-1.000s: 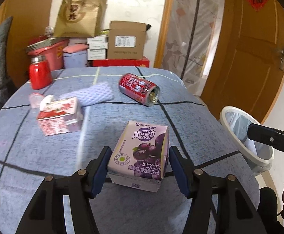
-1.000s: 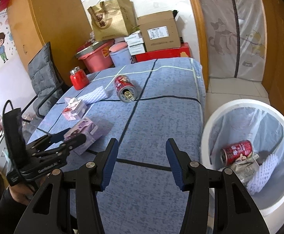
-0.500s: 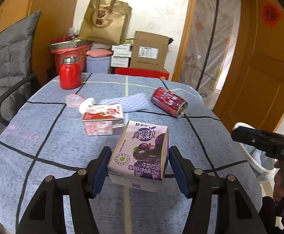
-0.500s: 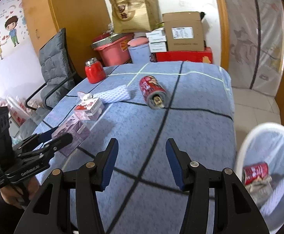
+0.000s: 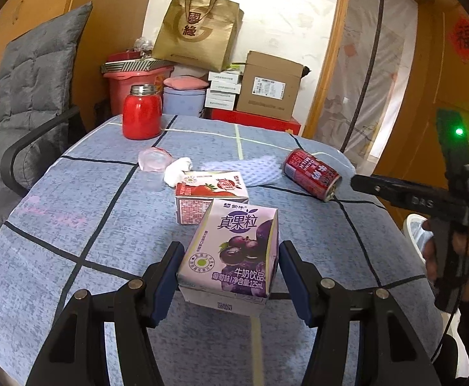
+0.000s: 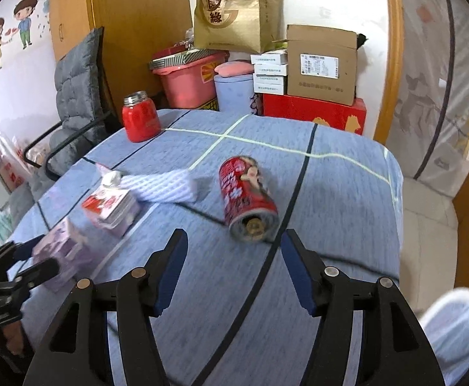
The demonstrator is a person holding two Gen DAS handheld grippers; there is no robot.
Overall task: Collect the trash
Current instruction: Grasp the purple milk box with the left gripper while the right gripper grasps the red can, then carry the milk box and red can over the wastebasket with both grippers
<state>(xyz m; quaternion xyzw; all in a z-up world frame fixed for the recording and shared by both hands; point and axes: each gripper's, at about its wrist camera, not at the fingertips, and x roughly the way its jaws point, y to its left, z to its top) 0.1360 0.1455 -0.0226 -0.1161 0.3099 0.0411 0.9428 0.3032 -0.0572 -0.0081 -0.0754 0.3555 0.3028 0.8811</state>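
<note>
A purple grape milk carton [image 5: 234, 251] sits between the blue pads of my left gripper [image 5: 228, 276], which is shut on it low over the blue tablecloth [image 5: 73, 212]. The right wrist view shows that same carton [image 6: 64, 247] in the left gripper [image 6: 38, 259] at lower left. My right gripper [image 6: 234, 270] has nothing between its fingers and its jaws are opening. A red drink can [image 6: 250, 202] lies on its side just beyond its fingertips, open end toward me. The left wrist view shows the can [image 5: 311, 173] with the right gripper [image 5: 363, 185] beside it.
On the table lie a strawberry carton [image 5: 208, 189], a white foam net sleeve [image 5: 247, 169], a crumpled tissue [image 5: 178, 169], a clear cup [image 5: 154, 160] and an upright red jar [image 5: 142, 112]. A white lined bin [image 6: 459, 321] stands right of the table. Boxes, tubs and a grey chair [image 5: 32, 96] crowd behind.
My right gripper swung left from over the bin to face the red can, and its jaws widened. My left gripper moved across the table with the purple carton still in it.
</note>
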